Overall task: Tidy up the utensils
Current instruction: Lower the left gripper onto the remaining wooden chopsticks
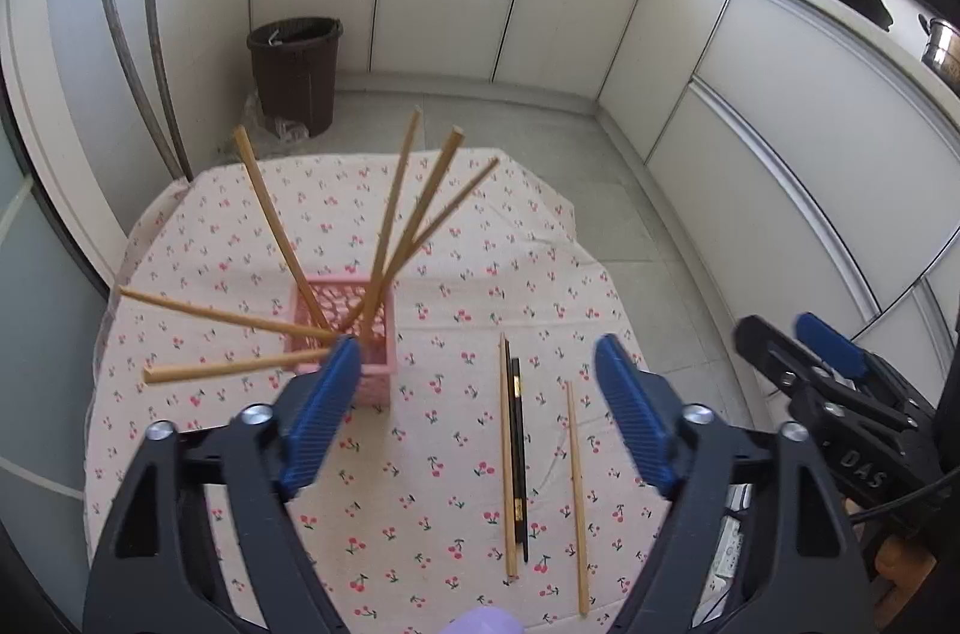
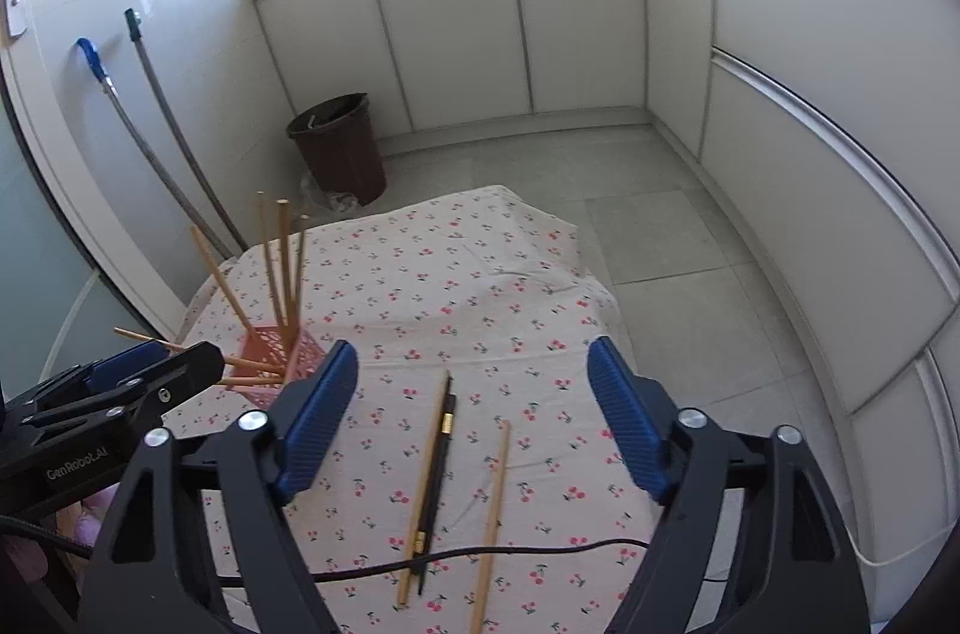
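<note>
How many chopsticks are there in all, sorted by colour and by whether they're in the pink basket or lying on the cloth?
Wooden chopsticks standing in the pink basket: 6
Wooden chopsticks lying on the cloth: 2
Black chopsticks lying on the cloth: 2, lying close together
Total: 10

Chopsticks [image 1: 384,238] in basket [image 1: 378,364]; loose chopsticks [image 1: 516,454] on tablecloth [image 1: 420,514], right.
</note>
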`<state>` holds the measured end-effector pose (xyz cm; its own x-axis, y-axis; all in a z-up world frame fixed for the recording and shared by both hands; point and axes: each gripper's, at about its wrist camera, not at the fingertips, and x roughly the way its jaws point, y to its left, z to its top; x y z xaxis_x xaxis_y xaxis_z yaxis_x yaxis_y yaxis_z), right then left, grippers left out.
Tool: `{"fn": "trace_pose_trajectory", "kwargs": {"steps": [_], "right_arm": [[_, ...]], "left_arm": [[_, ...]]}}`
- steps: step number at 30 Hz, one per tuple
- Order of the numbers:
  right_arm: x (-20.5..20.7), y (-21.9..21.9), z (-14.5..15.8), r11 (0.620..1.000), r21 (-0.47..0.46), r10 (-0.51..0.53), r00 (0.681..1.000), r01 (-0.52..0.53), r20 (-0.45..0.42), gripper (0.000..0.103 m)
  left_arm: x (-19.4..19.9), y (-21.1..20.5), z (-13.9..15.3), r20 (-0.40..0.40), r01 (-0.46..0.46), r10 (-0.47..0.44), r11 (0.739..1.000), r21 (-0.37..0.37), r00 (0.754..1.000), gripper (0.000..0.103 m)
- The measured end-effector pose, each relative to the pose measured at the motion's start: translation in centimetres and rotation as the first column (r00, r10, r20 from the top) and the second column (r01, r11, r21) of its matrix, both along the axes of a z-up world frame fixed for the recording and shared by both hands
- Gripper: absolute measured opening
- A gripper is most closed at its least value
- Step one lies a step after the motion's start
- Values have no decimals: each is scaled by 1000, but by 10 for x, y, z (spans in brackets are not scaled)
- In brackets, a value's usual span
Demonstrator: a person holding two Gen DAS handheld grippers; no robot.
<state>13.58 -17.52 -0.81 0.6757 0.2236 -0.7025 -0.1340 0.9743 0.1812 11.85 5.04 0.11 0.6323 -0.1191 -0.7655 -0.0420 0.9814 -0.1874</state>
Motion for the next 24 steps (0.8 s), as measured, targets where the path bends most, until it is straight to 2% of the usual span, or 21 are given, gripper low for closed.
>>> {"fn": "trace_pose_trajectory", "kwargs": {"steps": [4, 9, 12, 17, 20, 24], "right_arm": [[0, -28, -15, 995, -70, -79, 996, 76, -39, 93], [5, -50, -20, 995, 30, -93, 990, 97, -109, 93], [3, -54, -23, 994, 56, -90, 988, 97, -125, 94], [7, -49, -35, 994, 78, -61, 983, 76, -175, 94], [9, -50, -40, 994, 83, -57, 981, 74, -185, 94], [12, -57, -40, 990, 109, -64, 978, 87, -196, 94]], "left_arm": [[9, -16, -28, -85, 33, -29, 998, 44, 996, 88], [24, -36, -70, -211, 79, -59, 993, 86, 976, 89], [34, -44, -94, -274, 106, -76, 989, 98, 959, 90], [65, -47, -130, -378, 76, -45, 995, 67, 925, 90], [86, -55, -147, -417, 60, -15, 994, 94, 909, 90], [104, -70, -156, -416, 103, -23, 980, 170, 909, 86]]}}
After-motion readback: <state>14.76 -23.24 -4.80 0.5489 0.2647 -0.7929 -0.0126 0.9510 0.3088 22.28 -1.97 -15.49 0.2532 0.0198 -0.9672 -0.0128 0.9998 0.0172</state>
